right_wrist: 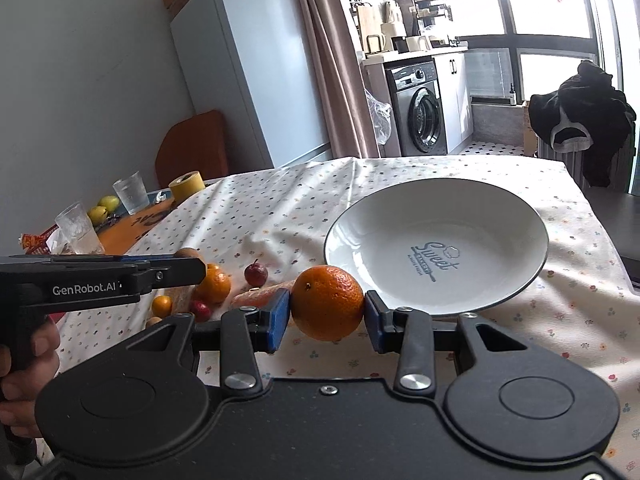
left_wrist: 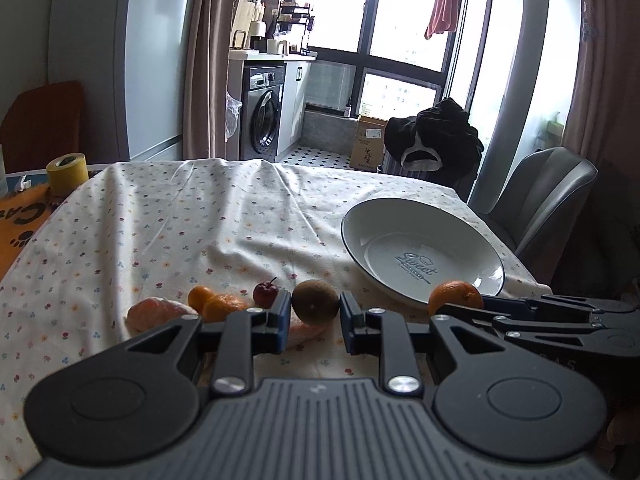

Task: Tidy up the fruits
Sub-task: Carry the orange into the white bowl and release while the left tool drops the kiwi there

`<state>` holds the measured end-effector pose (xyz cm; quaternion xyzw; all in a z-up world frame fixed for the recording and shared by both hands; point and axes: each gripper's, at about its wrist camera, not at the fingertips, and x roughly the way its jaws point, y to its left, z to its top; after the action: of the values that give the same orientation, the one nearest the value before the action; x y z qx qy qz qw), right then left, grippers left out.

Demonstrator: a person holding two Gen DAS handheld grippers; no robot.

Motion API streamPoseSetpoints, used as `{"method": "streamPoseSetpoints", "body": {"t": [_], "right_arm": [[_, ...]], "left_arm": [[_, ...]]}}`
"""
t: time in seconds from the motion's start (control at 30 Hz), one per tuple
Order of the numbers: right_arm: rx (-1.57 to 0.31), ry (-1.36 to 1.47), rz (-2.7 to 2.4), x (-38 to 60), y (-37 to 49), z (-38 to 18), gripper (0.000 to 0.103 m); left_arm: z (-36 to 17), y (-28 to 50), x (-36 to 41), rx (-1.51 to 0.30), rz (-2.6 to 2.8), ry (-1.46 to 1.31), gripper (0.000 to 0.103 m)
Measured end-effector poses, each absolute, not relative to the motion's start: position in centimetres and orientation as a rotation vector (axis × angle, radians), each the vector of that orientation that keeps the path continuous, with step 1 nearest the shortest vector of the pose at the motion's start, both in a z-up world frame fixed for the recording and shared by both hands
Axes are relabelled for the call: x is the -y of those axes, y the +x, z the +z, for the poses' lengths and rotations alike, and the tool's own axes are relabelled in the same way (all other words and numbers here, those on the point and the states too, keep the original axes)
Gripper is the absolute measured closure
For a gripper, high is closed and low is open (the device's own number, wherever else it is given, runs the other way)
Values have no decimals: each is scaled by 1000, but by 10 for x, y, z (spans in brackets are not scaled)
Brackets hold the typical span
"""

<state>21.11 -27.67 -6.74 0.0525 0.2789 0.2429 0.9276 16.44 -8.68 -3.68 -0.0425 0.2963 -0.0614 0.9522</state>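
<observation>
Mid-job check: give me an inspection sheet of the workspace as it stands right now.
Surface: floral white tablecloth, wrinkled.
Job's things: white plate with dark rim, empty; large orange; brown kiwi; small oranges, small red fruits and a carrot loose on the cloth.
Clutter: yellow tape roll, two glasses, two yellow-green fruits.
Grippers: left gripper around the kiwi; right gripper shut on the orange.
Cables: nothing seen.
Surroundings: fridge, washing machine, grey chair.

orange orange [right_wrist: 327, 307], white dark-rimmed plate [right_wrist: 500, 200], floral-dotted cream tablecloth [right_wrist: 280, 208]
</observation>
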Motion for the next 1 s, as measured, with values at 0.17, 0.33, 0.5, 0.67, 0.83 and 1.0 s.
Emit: {"method": "streamPoseSetpoints", "body": {"t": [0.17, 0.33, 0.5, 0.67, 0.83, 1.0], "right_arm": [[-567, 124, 471, 287, 219, -70, 65], [-557, 147, 423, 298, 226, -72, 65], [-550, 152, 395, 307, 233, -73, 65], [-553, 165, 357, 316, 241, -76, 65], [-554, 167, 320, 321, 247, -81, 65], [-569, 168, 305, 324, 254, -86, 65]], "left_arm": [[-32, 176, 97, -597, -132, -72, 79], [-26, 188, 109, -591, -136, -48, 79], [-25, 203, 121, -587, -144, -24, 79], [-32, 220, 130, -611, -145, -16, 79], [-40, 233, 137, -641, -154, -23, 79], [-48, 242, 142, -659, -168, -26, 79]]}}
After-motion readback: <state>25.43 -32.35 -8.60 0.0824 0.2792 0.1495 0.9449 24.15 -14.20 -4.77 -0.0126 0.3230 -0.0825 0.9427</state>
